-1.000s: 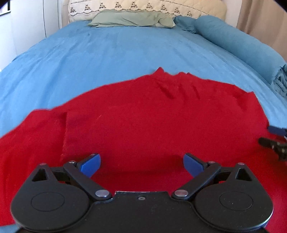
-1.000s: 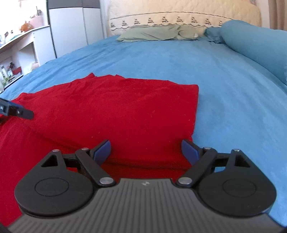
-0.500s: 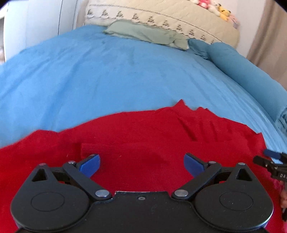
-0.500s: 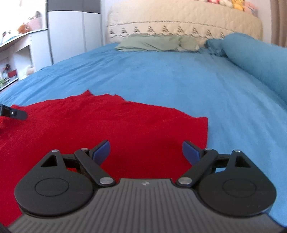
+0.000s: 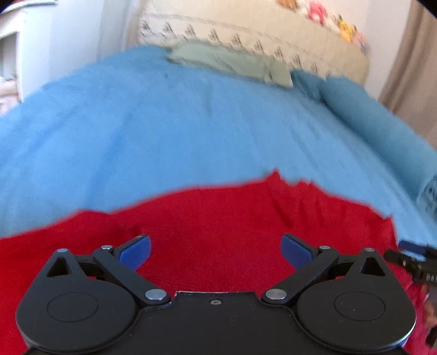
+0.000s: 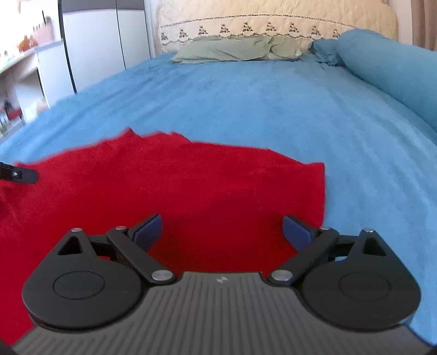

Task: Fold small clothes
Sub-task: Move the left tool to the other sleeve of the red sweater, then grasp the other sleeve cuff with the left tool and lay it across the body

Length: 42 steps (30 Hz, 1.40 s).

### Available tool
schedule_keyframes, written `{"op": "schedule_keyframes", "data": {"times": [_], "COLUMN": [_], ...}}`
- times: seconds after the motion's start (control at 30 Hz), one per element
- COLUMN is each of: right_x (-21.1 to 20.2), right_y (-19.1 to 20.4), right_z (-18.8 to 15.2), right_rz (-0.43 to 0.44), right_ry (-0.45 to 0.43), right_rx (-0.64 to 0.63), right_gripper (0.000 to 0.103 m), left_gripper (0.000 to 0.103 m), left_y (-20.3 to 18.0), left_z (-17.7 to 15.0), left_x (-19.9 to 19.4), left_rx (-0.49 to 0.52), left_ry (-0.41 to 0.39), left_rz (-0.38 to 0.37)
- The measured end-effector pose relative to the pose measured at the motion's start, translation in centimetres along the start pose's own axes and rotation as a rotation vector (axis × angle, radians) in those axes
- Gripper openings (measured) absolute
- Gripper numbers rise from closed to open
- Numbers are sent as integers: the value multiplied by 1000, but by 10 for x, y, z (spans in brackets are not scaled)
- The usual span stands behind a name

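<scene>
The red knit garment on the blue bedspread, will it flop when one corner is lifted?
The red knit garment probably droops, since it lies wrinkled and limp. It likely drags on the fuzzy blue bedspread rather than sliding.

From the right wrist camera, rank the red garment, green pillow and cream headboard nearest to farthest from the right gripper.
1. Red garment: lies directly beneath and ahead of the open right gripper, spreading to the left.
2. Green pillow: far across the blue bedspread, at the head of the bed, centre.
3. Cream headboard: just behind the pillow, farthest back.
</scene>
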State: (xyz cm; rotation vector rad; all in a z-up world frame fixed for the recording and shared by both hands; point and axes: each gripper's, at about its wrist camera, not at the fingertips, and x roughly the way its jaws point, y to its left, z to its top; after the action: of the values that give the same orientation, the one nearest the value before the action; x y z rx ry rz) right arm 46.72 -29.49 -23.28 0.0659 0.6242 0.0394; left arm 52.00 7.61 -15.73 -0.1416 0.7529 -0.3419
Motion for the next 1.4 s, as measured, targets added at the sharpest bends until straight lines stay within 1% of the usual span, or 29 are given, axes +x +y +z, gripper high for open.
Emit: {"op": "schedule_keyframes", "data": {"times": [0.1, 0.17, 0.23, 0.3, 0.4, 0.47, 0.53, 0.6, 0.77, 0.83, 0.93, 1.0, 1.1, 1.13, 1.23, 1.3, 1.4], "right_x": [-36, -58, -84, -106, -132, -144, -154, -160, -163, -158, -145, -135, -122, -117, -105, -98, -89], "right_y": [13, 24, 40, 56, 85, 103, 120, 136, 190, 211, 243, 259, 280, 288, 302, 311, 321], "right_z": [13, 23, 33, 41, 49, 51, 50, 49, 35, 28, 18, 12, 3, 1, -3, -6, -8], "right_rz": [24, 37, 57, 80, 114, 151, 187, 221, 285, 305, 320, 325, 326, 326, 334, 334, 335], "right_ry": [-63, -86, -110, -132, -136, -142, -136, -128, -110, -99, -80, -68, -63, -60, -59, -60, -57], "right_rx": [25, 25, 7, -9, -58, -79, -80, -87, -128, -146, -173, -186, -204, -211, -218, -224, -225], "right_gripper": [103, 103, 103, 103, 103, 103, 103, 103, 103, 103, 103, 103, 103, 103, 103, 103, 103], "left_gripper": [103, 103, 103, 103, 103, 103, 103, 103, 103, 103, 103, 102, 99, 96, 95, 95, 94], "left_y": [1, 6, 20, 38, 67, 90, 114, 135, 182, 203, 233, 254, 281, 287, 298, 302, 310], "left_z": [12, 16, 14, 10, -5, -19, -33, -45, -79, -91, -108, -119, -131, -132, -136, -132, -132], "left_x": [-54, -93, -133, -165, -204, -228, -248, -262, -278, -278, -274, -267, -254, -251, -244, -240, -234], "left_rx": [0, -6, -6, -7, -26, -67, -120, -168, -266, -319, -406, -475, -565, -580, -604, -597, -617], "left_ry": [-81, -127, -186, -222, -243, -252, -268, -273, -266, -260, -270, -264, -253, -257, -289, -293, -311], "left_rz": [54, 87, 125, 170, 251, 306, 331, 333, 381, 378, 396, 379, 343, 334, 311, 312, 313]}}
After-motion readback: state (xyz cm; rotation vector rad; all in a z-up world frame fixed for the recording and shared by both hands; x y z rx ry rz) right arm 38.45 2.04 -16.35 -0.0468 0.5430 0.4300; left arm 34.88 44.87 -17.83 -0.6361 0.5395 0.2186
